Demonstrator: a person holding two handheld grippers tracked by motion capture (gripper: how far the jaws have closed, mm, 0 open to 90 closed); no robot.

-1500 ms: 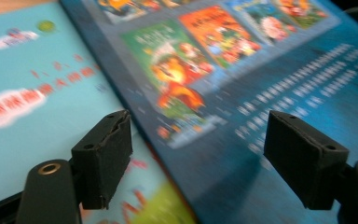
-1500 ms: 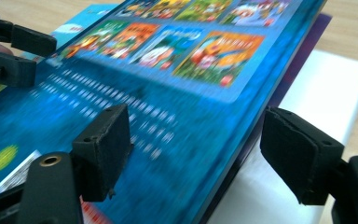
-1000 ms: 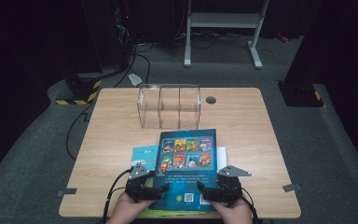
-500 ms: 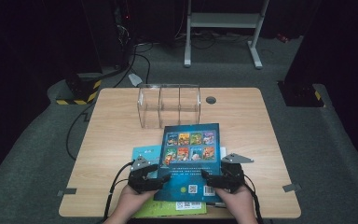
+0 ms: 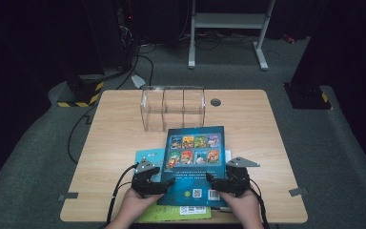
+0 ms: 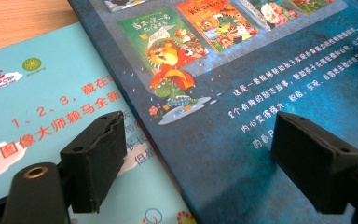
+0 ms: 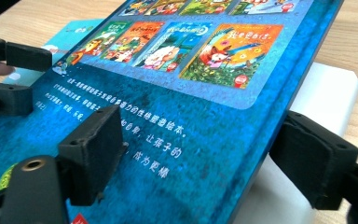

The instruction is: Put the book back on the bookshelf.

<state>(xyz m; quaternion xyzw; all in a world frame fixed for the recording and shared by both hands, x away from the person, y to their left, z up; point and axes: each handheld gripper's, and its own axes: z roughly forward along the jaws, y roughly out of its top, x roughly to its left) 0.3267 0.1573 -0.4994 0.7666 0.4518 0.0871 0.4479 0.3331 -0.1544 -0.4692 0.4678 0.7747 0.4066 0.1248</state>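
A dark blue picture book (image 5: pixel 195 167) (image 6: pixel 261 93) (image 7: pixel 191 116) lies back cover up on a small stack at the table's near edge. My left gripper (image 5: pixel 170 181) (image 6: pixel 205 163) reaches in from the book's left side. Its jaws have just been opening and now stand open, one over the dark cover, the other over a light blue book (image 5: pixel 147 155) (image 6: pixel 42 107), with the dark book's left edge between them. My right gripper (image 5: pixel 209 179) (image 7: pixel 205 158) comes in from the right, open. One of its jaws is above the cover, the other beside the book's right edge over a white book (image 7: pixel 326 93).
A clear acrylic box (image 5: pixel 173 107) with three compartments stands just beyond the books on the wooden table (image 5: pixel 267 124). A green book (image 5: pixel 164 214) pokes out at the front edge. A cable hole (image 5: pixel 215 102) lies at the back. A cable (image 5: pixel 119 186) trails off the left gripper.
Both hands have moved slightly forward along the book's sides, and the dark blue book has shifted a little toward the clear box.
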